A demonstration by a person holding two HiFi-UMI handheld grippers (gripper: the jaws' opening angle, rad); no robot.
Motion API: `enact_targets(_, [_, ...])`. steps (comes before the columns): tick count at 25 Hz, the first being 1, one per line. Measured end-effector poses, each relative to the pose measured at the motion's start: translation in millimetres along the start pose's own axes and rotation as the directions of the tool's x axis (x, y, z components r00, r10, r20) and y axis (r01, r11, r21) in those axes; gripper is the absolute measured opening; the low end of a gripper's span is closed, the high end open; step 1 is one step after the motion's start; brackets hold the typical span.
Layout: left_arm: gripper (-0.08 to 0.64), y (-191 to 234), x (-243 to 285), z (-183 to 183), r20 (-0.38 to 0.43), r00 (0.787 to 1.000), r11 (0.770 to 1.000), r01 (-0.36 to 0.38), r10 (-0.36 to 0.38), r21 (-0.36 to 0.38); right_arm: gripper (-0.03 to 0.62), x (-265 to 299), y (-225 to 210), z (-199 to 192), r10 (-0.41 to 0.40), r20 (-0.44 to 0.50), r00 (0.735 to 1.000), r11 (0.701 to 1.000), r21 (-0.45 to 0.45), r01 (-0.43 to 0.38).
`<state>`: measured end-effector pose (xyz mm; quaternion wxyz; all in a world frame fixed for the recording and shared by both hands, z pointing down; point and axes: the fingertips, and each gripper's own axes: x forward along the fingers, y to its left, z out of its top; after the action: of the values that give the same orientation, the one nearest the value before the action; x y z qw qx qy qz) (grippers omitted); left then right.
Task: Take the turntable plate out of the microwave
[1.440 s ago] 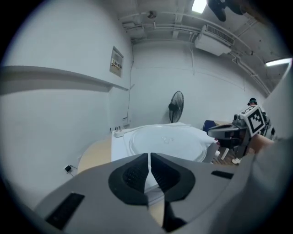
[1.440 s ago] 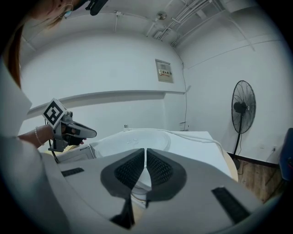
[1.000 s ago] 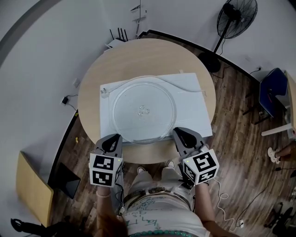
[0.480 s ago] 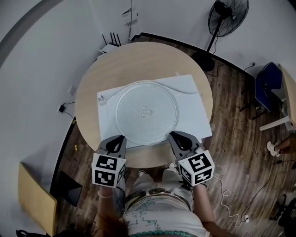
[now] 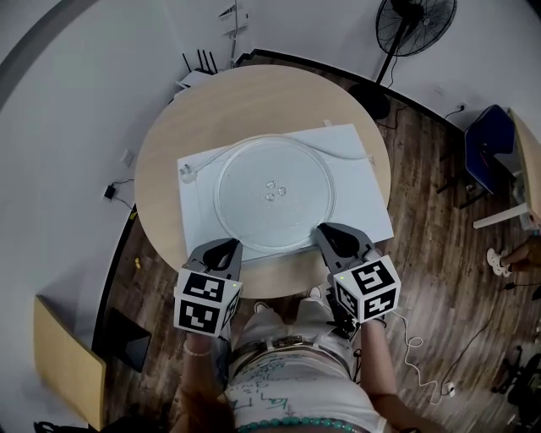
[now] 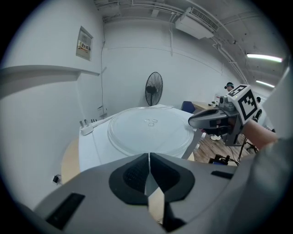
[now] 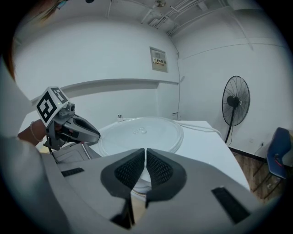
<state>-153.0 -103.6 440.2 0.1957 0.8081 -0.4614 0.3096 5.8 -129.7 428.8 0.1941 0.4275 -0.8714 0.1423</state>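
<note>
The clear glass turntable plate [image 5: 274, 194] lies flat on top of the white microwave [image 5: 369, 213], which stands on a round wooden table [image 5: 211, 106]. In the left gripper view the plate [image 6: 149, 129] lies just beyond the jaws, and in the right gripper view the plate [image 7: 139, 134] does too. My left gripper [image 5: 226, 246] hovers at the plate's near left rim, shut and empty. My right gripper [image 5: 326, 231] hovers at the near right rim, also shut with nothing between its fingers. Neither gripper touches the plate.
A white power cord with its plug [image 5: 188, 170] runs over the microwave's top at the left and back. A standing fan [image 5: 410, 25] is on the wooden floor at the back right, a blue chair [image 5: 488, 144] at the right. A router [image 5: 194, 76] sits by the wall.
Both grippers have stayed at the plate's near rim; the left one has edged slightly towards it. The view itself shifted a little. The plate has not moved.
</note>
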Motion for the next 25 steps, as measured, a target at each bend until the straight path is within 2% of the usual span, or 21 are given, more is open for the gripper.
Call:
enact_targets(3, [0.021,-0.6,1.8,-0.6,0.008,1.000,1.000,0.006,-0.006,-0.008,0.005,3.1,-0.3,-0.9,-0.013,-0.003,1.000,1.000,-0.024,0.013])
enact_targets(7, [0.021,-1.3,-0.2,0.4,0.046,0.999,1.000,-0.011,0.011,-0.001,0.005,2.3,-0.8,0.0,0.002,0.019,1.000,1.000,0.005,-0.003])
enact_targets(9, [0.021,-3.6,-4.5,6.6,0.113,0.994,1.000,-0.005,0.007,-0.018,0.005,-0.5,-0.4,3.1,0.017,0.041,0.999,1.000,0.025,-0.018])
enact_targets(11, [0.021,-7.6,-10.4,16.1,0.211,0.977,0.998,0.023,-0.012,-0.053,0.005,-3.3,0.0,4.7,0.024,0.054,0.998,0.999,0.030,-0.026])
enact_targets(14, [0.021,-15.5,-20.1,29.0,0.367,0.929,0.987,0.101,-0.049,-0.125,0.005,-7.8,0.9,2.8,0.019,0.061,0.998,0.999,0.029,-0.021])
enact_targets(16, [0.021,-19.3,-24.0,33.1,0.444,0.894,0.976,0.143,-0.058,-0.161,0.005,-10.8,2.4,0.1,0.018,0.062,0.998,0.999,0.031,-0.020])
enact_targets(19, [0.021,-29.4,-26.7,36.0,0.533,0.841,0.962,0.217,-0.097,-0.168,0.005,-17.2,4.7,-4.2,0.011,0.063,0.998,0.999,0.031,-0.013])
enact_targets(22, [0.021,-45.6,-30.9,38.7,0.607,0.775,0.929,0.334,-0.173,-0.162,0.005,-24.9,7.5,-8.5,0.001,0.062,0.998,0.999,0.034,-0.004])
enact_targets(23, [0.021,-49.6,-32.4,39.1,0.622,0.760,0.920,0.358,-0.187,-0.161,0.005,-27.1,9.0,-9.8,-0.002,0.063,0.998,0.999,0.036,-0.001])
enact_targets(25, [0.021,-55.1,-34.7,40.0,0.634,0.748,0.919,0.365,-0.193,-0.151,0.005,-31.0,11.9,-11.2,-0.010,0.072,0.997,0.999,0.036,0.007])
